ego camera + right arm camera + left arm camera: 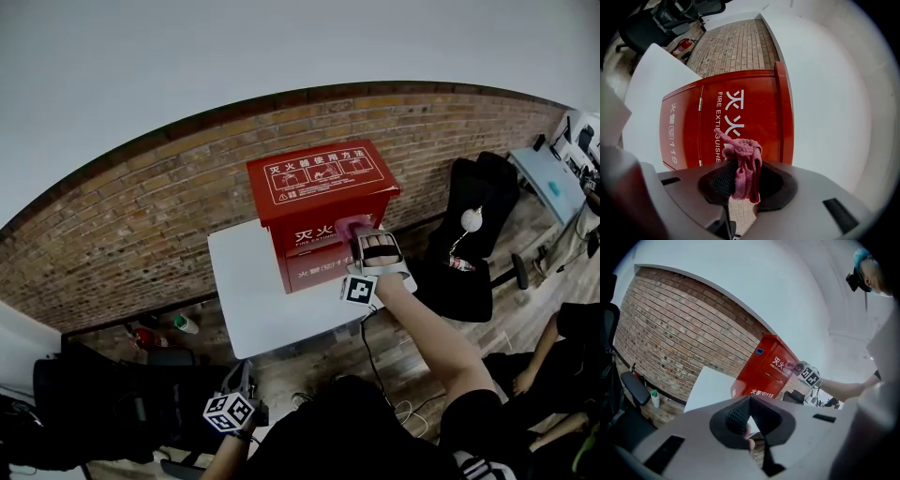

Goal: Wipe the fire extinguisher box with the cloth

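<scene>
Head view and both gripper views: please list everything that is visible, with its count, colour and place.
fire extinguisher box: one, red, on the table by the wall
cloth: one, pink, between the right jaws, at the box's front
table: one, white, against the wall
brick wall: one, brown, behind the table
chair: at least one, black, right of the table
bottle: one, green cap, on the floor left of the table
right gripper: one, grey, jaws shut on the cloth
left gripper: one, grey, jaws shut and empty, held low away from the table
</scene>
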Available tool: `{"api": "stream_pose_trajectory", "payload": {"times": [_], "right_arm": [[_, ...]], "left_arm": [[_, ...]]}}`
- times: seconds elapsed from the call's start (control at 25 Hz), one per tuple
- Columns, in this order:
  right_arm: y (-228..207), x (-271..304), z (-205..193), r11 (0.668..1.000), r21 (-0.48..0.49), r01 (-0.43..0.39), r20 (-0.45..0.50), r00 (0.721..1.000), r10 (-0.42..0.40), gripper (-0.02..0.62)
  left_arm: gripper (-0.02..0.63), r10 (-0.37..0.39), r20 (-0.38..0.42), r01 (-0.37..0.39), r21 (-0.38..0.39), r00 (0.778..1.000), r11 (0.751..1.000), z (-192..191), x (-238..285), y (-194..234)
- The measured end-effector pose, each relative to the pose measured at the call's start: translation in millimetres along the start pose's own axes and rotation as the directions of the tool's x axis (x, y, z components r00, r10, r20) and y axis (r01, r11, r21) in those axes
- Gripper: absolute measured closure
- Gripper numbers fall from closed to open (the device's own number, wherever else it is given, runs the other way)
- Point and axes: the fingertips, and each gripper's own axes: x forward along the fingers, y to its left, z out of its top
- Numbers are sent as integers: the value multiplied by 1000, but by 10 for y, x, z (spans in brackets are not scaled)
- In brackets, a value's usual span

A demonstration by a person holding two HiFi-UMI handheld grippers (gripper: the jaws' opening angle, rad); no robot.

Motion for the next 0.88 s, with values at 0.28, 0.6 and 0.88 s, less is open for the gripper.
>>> {"api": "stream_pose_trajectory", "payload": {"times": [0.28, 0.6, 0.88], "right_arm": [[-204, -36, 43, 998, 45, 33, -18, 999, -32, 489], [-356, -77, 28, 996, 39, 81, 5, 997, -82, 489], [-561, -128, 11, 991, 43, 126, 53, 990, -128, 489]], "left_arm": [[588, -9, -18, 9, 5, 1000, 1000, -37, -92, 132], [588, -6, 1, 6, 15, 1000, 1000, -4, 14, 38], [588, -14, 1, 14, 14, 1000, 1000, -53, 220, -201]]}}
